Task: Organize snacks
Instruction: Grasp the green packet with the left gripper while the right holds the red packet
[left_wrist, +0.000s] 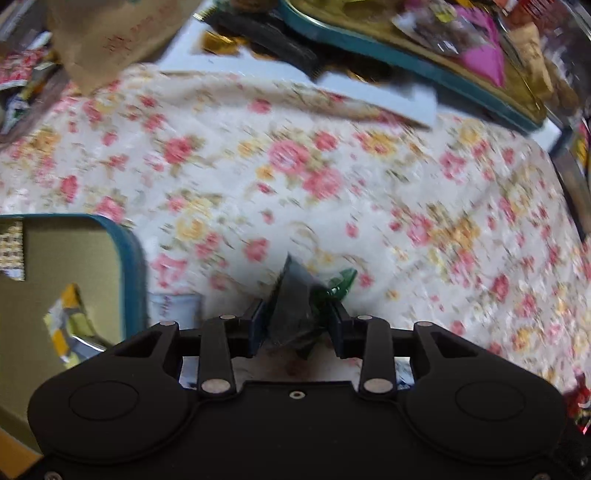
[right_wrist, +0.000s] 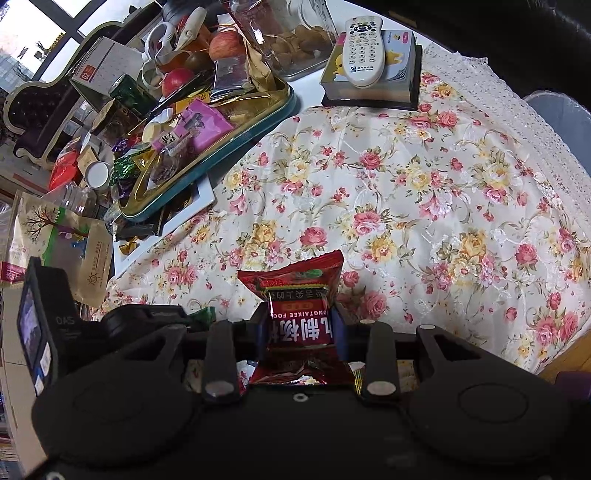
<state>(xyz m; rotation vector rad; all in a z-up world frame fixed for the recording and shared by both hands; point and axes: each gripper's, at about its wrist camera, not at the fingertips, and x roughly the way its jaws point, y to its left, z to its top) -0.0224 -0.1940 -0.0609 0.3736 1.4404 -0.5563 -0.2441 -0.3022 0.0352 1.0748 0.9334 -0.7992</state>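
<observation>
Covering most of both views, a floral cloth (right_wrist: 406, 177) drapes the table, its lace edge running along the far right side in the right wrist view. At the cloth's far left edge sits a teal tray (right_wrist: 236, 147) with a gold inside, heaped with wrapped snacks, a pink pouch (right_wrist: 203, 127) and apples (right_wrist: 226, 43); the same tray (left_wrist: 388, 55) runs blurred across the top of the left wrist view. Beyond the cloth a white remote (right_wrist: 362, 51) lies on a yellow box (right_wrist: 369, 74), which rests on a dark base. Paper bags (right_wrist: 55, 236) stand at the table's left end.

A second teal-rimmed tin (left_wrist: 74, 288) fills the lower left of the left wrist view, with a yellow and grey wrapper (left_wrist: 68, 325) lying inside it on the tan floor.

Right gripper (right_wrist: 301, 326): its two fingers are pressed against the sides of a red packet (right_wrist: 295, 310), printed with white characters, which stands upright between them above the cloth's near edge. Left gripper (left_wrist: 297, 321): its fingers pinch a dark wrapper (left_wrist: 291, 306) with a green twisted end (left_wrist: 340, 282), held over the cloth just right of the tin. The left view is motion-blurred, so the wrapper's print cannot be read.
</observation>
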